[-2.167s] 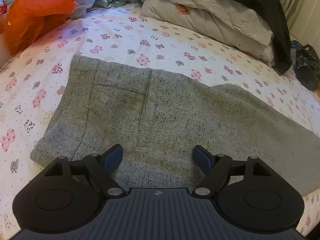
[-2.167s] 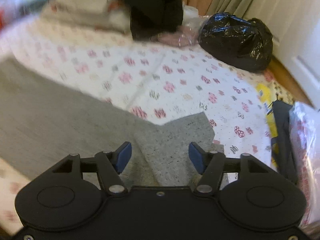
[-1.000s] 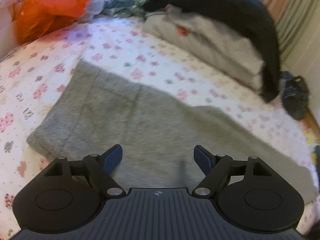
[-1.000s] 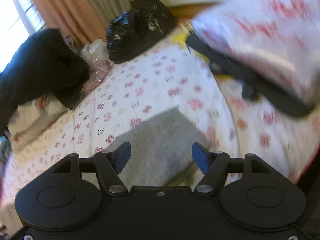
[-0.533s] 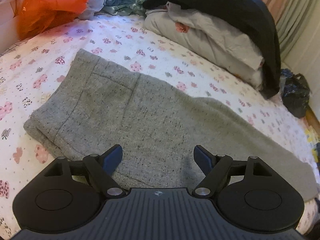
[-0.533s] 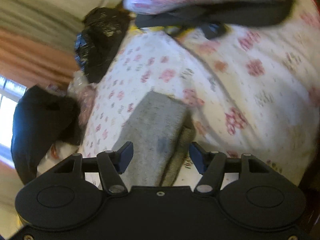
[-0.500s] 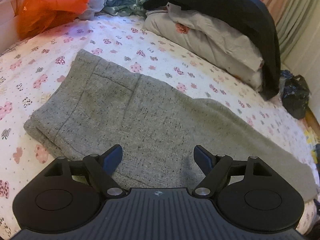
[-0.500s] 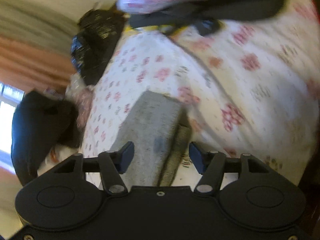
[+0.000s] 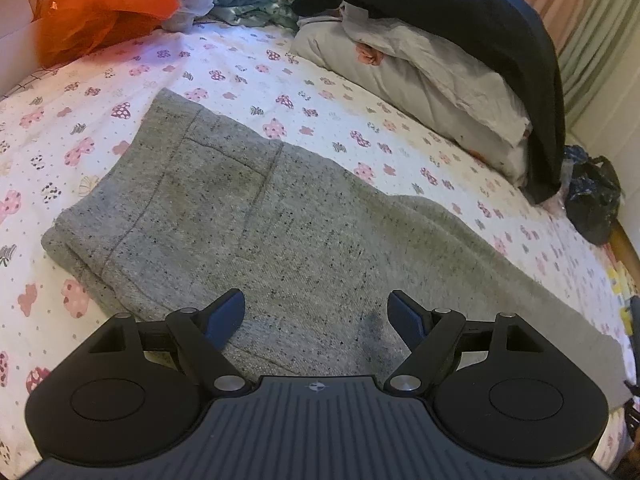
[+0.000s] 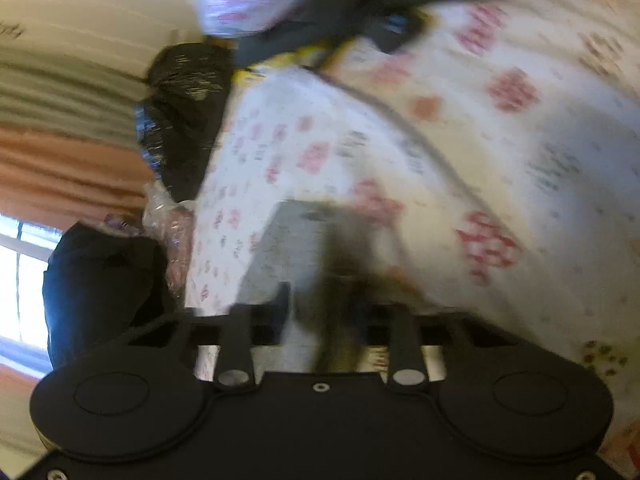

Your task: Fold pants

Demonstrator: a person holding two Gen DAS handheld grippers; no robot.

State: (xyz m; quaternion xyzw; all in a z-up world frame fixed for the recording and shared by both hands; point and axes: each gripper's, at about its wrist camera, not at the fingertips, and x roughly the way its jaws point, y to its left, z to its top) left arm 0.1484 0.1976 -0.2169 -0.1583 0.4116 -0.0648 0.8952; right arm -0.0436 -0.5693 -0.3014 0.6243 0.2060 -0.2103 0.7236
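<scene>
Left wrist view: the left tool hangs released, jaws wide, just above the near edge of the grey pants, which lie flat across the flowered bed with the waistband to the left and a leg running off to the right. Right wrist view, blurred and rolled sideways: the right tool has just been closing and now pinches the pants' leg end between its jaws, a black bag beyond.
</scene>
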